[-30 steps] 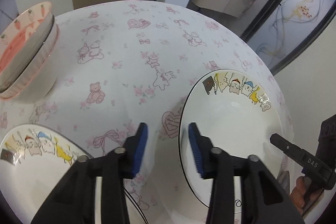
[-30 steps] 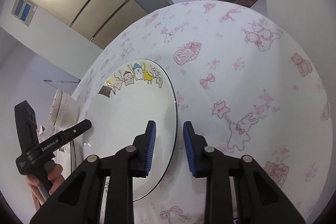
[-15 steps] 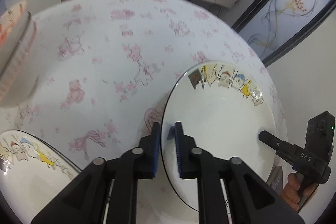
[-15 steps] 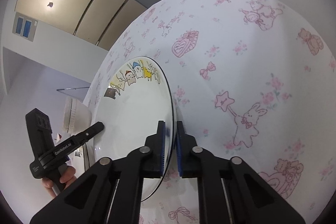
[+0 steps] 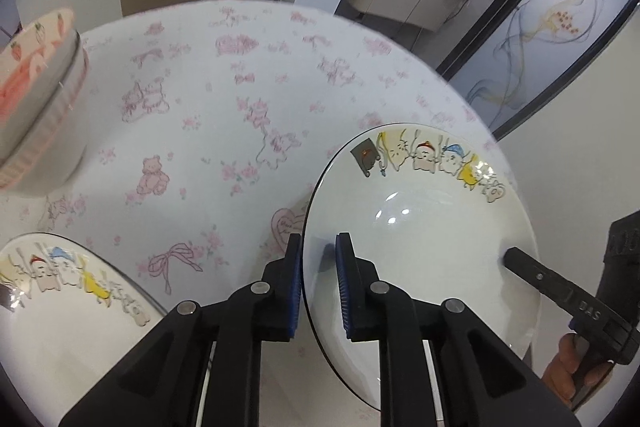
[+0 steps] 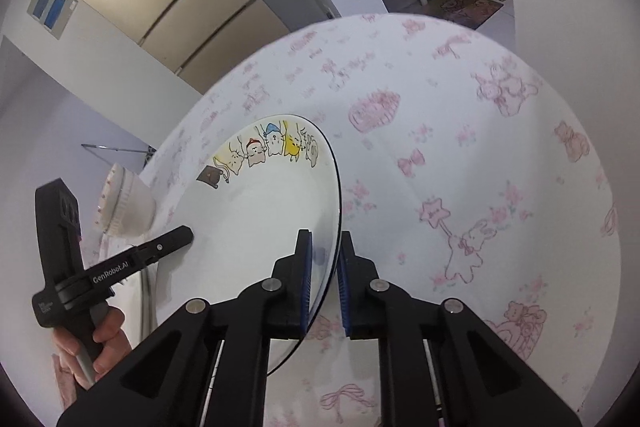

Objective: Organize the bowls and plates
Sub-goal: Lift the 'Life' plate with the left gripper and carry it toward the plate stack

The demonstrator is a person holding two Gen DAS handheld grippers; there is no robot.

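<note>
Round table (image 5: 248,131) under a white cloth printed with pink bears, bows and hearts; beige cabinets and a glazed door behind.

Left-wrist view, left to right:
- At 10 o'clock: pink-and-white ribbed ceramic bowl with strawberry print (image 5: 36,95), standing on the cloth.
- At 8 o'clock: second white cartoon-rimmed plate (image 5: 60,311), flat on the cloth, untouched.
- At 6 o'clock: left gripper (image 5: 318,283), blue pads clamped on the near-left rim of the white glazed ceramic plate with cartoon animals along its far rim (image 5: 420,227).
- At 4 o'clock: right gripper (image 6: 323,279), jaws closed on the opposite rim of that same plate.

Both sets of jaws have just been closing, the plate's rim between them.

Handling, judged: stiff, glossy, breakable, moderately heavy. Rim is thin and slick, so pads may slip; opposed rim holds, kept level, suit it best. Avoid knocking it on the second plate when stacking.
</note>
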